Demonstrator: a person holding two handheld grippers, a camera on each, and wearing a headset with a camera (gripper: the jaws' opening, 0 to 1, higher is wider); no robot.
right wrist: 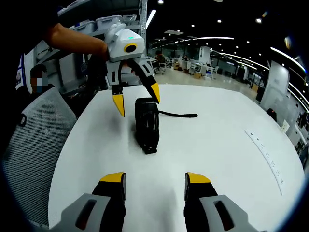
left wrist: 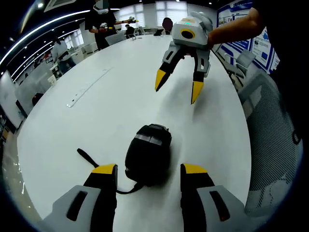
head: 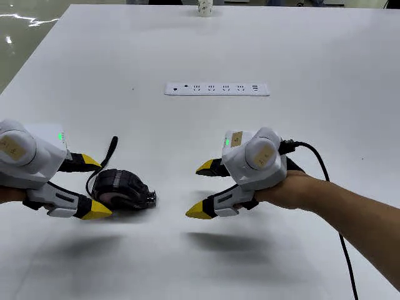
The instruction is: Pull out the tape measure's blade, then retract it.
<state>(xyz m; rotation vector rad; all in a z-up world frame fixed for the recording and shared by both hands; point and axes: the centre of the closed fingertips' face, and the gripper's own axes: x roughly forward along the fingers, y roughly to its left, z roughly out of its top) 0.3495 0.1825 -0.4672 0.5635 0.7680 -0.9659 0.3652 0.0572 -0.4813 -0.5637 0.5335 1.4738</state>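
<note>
Tape measure [head: 122, 189] lies on the white table [head: 250, 50] between my left gripper's [head: 94, 185] wide-open jaws, a gap on each side. My right gripper [head: 199, 189], open and empty, hovers at its three o'clock, well apart.

Nothing legible: tan label [head: 235, 139] on the right gripper [head: 199, 190] and blue wall posters [left wrist: 260, 41] are blurred.

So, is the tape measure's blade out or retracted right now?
Retracted: no blade runs out of the tape measure onto the table; only its black strap trails away.
</note>
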